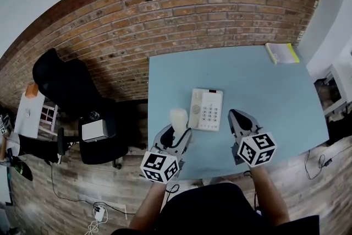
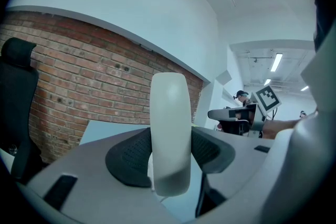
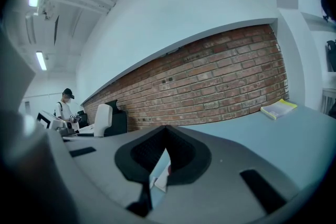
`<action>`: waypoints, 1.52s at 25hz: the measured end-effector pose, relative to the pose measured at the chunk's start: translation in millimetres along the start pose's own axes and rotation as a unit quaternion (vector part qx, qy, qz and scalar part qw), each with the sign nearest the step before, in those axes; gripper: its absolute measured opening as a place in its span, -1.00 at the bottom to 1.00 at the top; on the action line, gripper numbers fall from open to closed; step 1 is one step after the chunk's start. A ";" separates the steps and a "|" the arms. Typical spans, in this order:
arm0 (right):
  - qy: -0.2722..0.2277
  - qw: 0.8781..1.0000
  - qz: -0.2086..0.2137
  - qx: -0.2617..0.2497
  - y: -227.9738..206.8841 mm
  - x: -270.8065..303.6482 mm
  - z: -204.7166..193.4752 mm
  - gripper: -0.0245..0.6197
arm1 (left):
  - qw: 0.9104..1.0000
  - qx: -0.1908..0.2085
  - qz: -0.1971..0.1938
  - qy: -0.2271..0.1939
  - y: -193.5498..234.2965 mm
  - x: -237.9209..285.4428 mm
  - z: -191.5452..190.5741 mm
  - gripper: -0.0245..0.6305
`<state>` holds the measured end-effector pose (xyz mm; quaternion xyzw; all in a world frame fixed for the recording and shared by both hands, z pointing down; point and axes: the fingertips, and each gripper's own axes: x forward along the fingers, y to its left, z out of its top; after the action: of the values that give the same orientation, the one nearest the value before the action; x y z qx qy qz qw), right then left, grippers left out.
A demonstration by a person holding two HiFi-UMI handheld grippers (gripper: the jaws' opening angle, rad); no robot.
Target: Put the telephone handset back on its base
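The white telephone base (image 1: pixel 207 109) with its keypad lies flat on the blue table (image 1: pixel 258 85), near the front edge. Its empty cradle is on its left side. My left gripper (image 1: pixel 175 134) is shut on the white handset (image 1: pixel 179 117), which stands upright just left of the base. In the left gripper view the handset (image 2: pixel 170 134) rises between the dark pads (image 2: pixel 131 157). My right gripper (image 1: pixel 236 115) hovers right of the base, shut with nothing in it. Through the slit below its closed jaws (image 3: pixel 167 131), a bit of the base (image 3: pixel 163 178) shows.
A yellow book (image 1: pixel 282 53) lies at the table's far right corner. A black office chair (image 1: pixel 66 85) and a small white unit (image 1: pixel 93 130) stand left of the table. A brick wall (image 1: pixel 181 14) runs behind. A person stands far off in the room (image 3: pixel 64 105).
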<state>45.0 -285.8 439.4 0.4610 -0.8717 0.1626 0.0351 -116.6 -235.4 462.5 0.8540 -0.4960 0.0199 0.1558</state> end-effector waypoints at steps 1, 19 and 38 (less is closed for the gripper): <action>0.000 1.000 0.002 0.001 -2.6 2.8 0.8 -0.90 | 1.000 0.002 0.002 0.003 1.7 3.9 -0.5 -0.23; 0.026 0.999 0.009 0.016 -50.7 37.7 -4.6 -0.90 | 0.998 -0.001 0.023 0.056 21.5 65.5 -26.1 -0.23; 0.075 0.997 0.006 0.035 -94.0 71.1 -33.8 -0.90 | 0.992 -0.020 0.039 0.115 52.8 121.9 -69.3 -0.23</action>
<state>77.9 -380.5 509.9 0.4436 -0.8629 0.2274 0.0830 -91.5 -342.3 564.3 0.8228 -0.5079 0.1138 0.2283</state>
